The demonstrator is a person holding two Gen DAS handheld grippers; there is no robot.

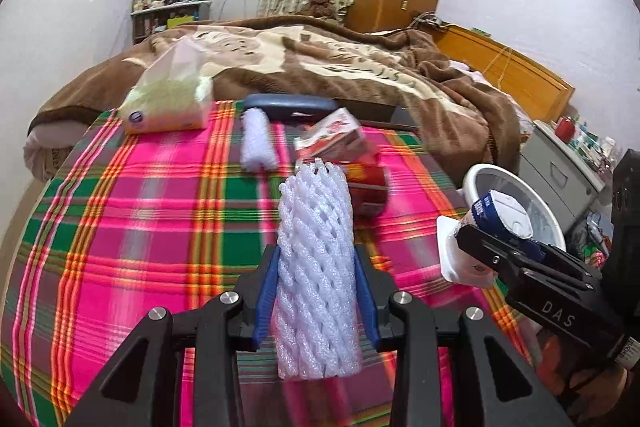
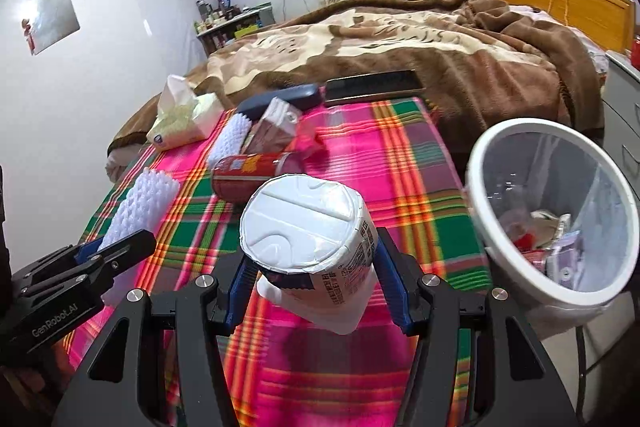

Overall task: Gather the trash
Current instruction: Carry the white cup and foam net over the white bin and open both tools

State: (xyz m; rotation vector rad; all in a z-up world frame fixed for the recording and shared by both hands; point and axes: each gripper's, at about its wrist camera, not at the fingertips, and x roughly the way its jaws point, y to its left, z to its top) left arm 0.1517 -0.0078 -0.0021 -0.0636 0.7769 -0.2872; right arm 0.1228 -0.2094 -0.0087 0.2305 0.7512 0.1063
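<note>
My left gripper [image 1: 316, 255] is shut on a white foam net sleeve [image 1: 316, 267] and holds it above the plaid tablecloth [image 1: 140, 227]. My right gripper [image 2: 312, 263] is shut on a white milk carton [image 2: 308, 227], held above the cloth; it also shows at the right of the left wrist view [image 1: 488, 231]. A white trash bin [image 2: 552, 223] with a clear liner and some trash inside stands at the table's right edge. A second foam sleeve [image 1: 258, 139], a red can [image 2: 248, 171] and a red-white small carton [image 1: 332, 135] lie on the cloth.
A tissue pack [image 1: 168, 103] lies at the far left of the table. A dark blue case [image 1: 290, 107] and a black flat box [image 2: 372, 87] lie at the far edge. A bed with a brown blanket [image 2: 400, 43] is behind. Drawers [image 1: 560, 167] stand at the right.
</note>
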